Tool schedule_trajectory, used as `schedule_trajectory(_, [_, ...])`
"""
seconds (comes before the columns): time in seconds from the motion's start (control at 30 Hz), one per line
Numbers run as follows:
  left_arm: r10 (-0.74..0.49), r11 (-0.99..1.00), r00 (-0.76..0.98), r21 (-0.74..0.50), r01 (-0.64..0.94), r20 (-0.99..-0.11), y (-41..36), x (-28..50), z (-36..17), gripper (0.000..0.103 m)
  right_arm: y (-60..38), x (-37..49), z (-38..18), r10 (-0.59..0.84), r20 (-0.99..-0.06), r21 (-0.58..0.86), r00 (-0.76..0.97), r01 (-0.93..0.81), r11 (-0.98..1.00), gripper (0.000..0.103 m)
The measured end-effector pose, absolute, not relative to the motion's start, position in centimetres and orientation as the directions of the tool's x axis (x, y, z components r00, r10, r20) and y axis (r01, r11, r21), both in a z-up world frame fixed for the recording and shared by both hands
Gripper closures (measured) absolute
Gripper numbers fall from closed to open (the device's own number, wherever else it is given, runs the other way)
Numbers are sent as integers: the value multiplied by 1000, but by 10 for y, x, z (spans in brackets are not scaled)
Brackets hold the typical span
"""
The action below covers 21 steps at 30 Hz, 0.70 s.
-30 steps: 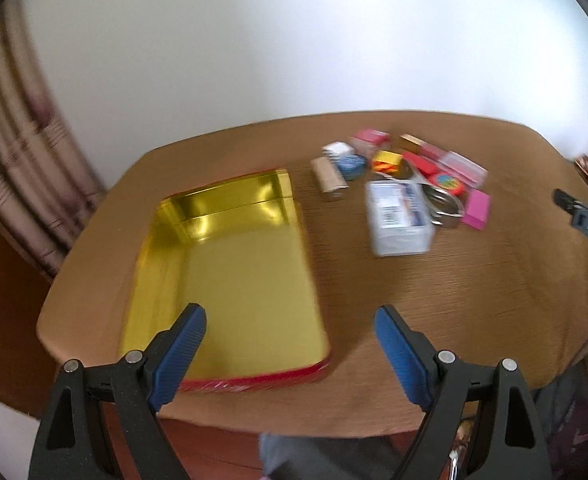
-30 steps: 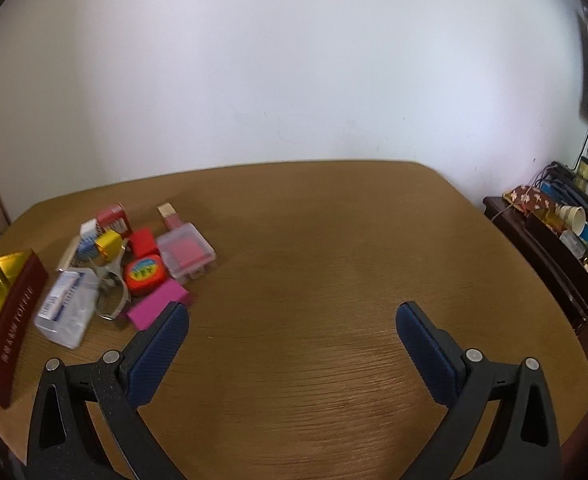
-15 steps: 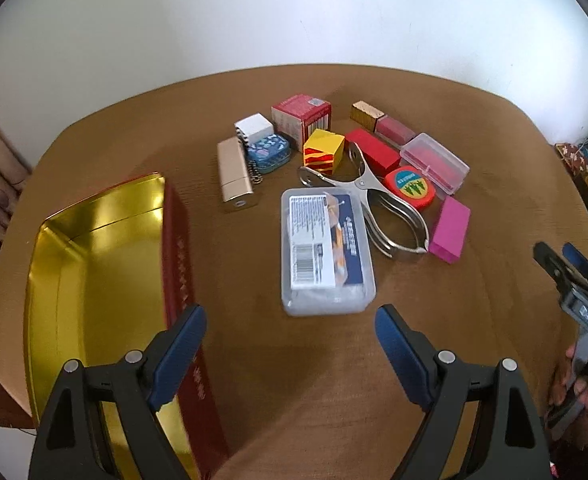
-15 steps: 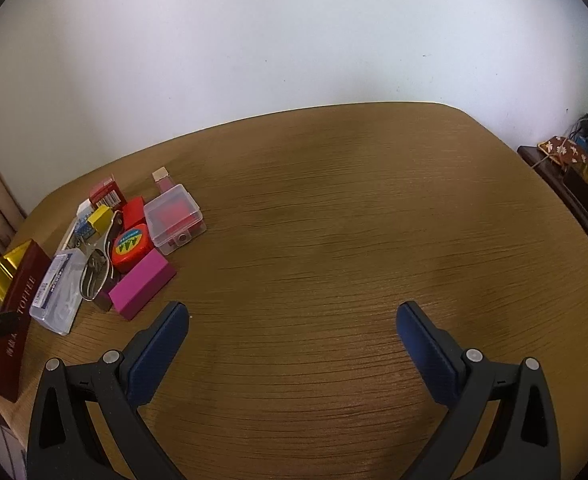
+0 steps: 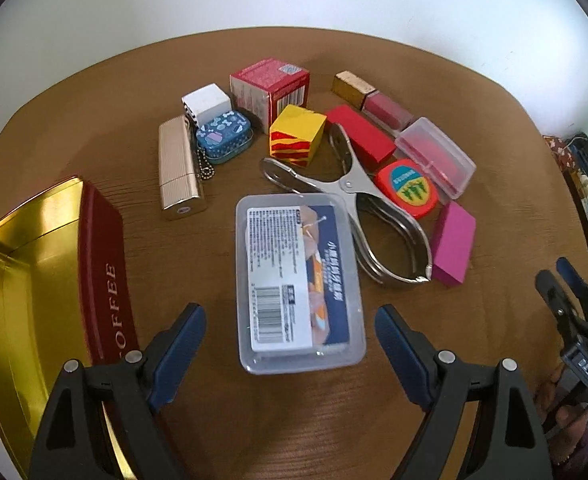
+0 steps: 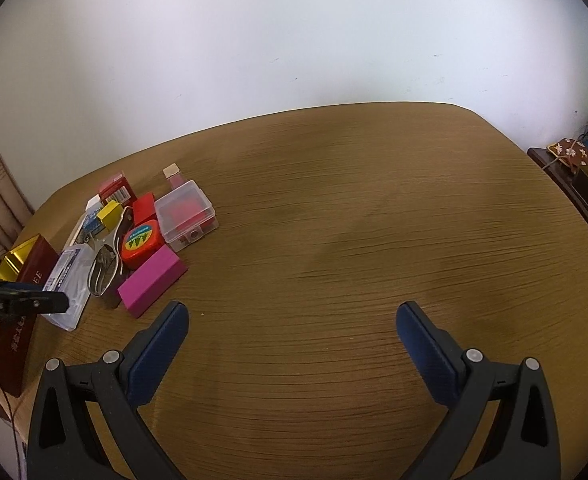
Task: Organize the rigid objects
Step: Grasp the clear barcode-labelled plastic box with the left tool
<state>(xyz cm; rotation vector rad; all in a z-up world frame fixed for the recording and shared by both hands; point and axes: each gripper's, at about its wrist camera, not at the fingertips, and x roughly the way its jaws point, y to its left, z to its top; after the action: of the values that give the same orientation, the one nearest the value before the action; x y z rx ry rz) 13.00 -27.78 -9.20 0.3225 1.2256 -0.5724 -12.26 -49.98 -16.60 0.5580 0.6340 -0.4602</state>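
Note:
A clear plastic box with a printed label [image 5: 299, 282] lies flat on the wooden table [image 5: 494, 160], its near end between the fingers of my open left gripper [image 5: 290, 334]. Behind it are steel pliers [image 5: 358, 204], a magenta block [image 5: 453, 243], a round red tape measure [image 5: 408, 188], a yellow-and-red cube [image 5: 297, 135], a gold ribbed case [image 5: 179, 168] and several small boxes. A red tin with a gold inside [image 5: 34, 280] sits at the left. My right gripper [image 6: 292, 330] stands open over bare table [image 6: 374, 240], to the right of the magenta block [image 6: 152, 282].
A white wall runs behind the table. A dark sideboard with clutter [image 6: 578, 172] stands at the far right. The right gripper [image 5: 574, 312] shows at the left wrist view's right edge. The left gripper [image 6: 18, 303] shows at the right wrist view's left edge.
My left gripper has swung right from over the tin and come down close around the clear box. My right gripper has dropped lower and nearer the pile.

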Motion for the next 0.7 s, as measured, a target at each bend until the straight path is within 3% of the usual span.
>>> schedule_trajectory(0.17, [-202,829,241,-34,559,-949,-279,138,-104,16,-500,-121,-169,-221,-664,349,714,557,753,0])
schedule_trajectory(0.23, [-226,821,240,-53,568,-944,-278,138,-106,40,-500,-120,-170,-217,-665,352,714,557,753,0])
schedule_trajectory(0.53, [-278,826,238,-105,554,-930,-263,129,-111,41,-498,-120,-171,-206,-665,357,718,548,756,0])
schedule_trajectory(0.7, [-328,825,241,-153,544,-913,-246,117,-95,41,-486,-108,-159,-91,-615,363,783,384,849,0])
